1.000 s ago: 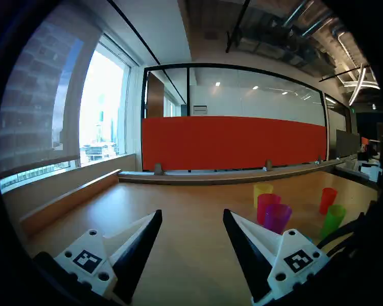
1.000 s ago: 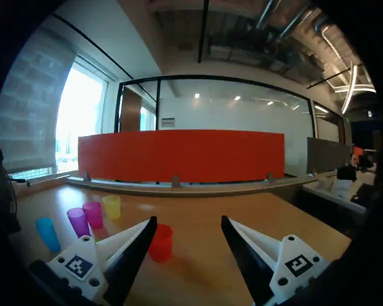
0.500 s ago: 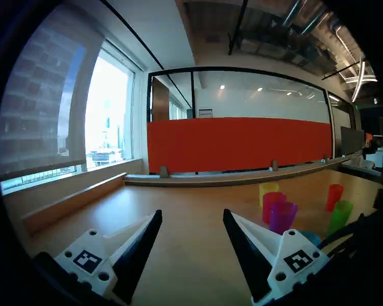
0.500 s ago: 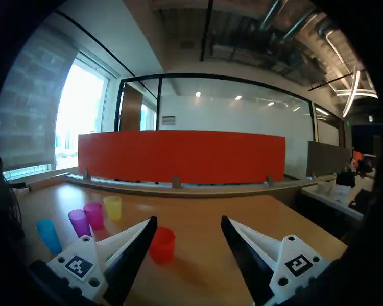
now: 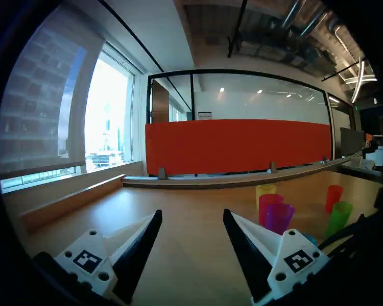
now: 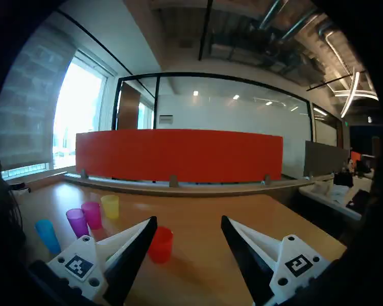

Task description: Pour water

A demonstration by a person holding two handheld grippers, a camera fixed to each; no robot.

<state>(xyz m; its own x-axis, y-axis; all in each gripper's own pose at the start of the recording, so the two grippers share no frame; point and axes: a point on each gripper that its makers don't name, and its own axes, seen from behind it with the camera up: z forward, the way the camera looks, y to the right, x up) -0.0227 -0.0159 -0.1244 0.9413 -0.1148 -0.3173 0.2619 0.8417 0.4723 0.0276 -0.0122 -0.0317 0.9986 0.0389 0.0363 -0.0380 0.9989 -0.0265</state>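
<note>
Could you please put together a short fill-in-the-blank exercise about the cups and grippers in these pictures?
1. The left gripper and the right gripper are both ____ and hold nothing.
2. In the right gripper view, the yellow plastic cup stands right beside the ____ one.
3. In the left gripper view, the green plastic cup stands just in front of the ____ one.
Missing words: open; pink; red.
</note>
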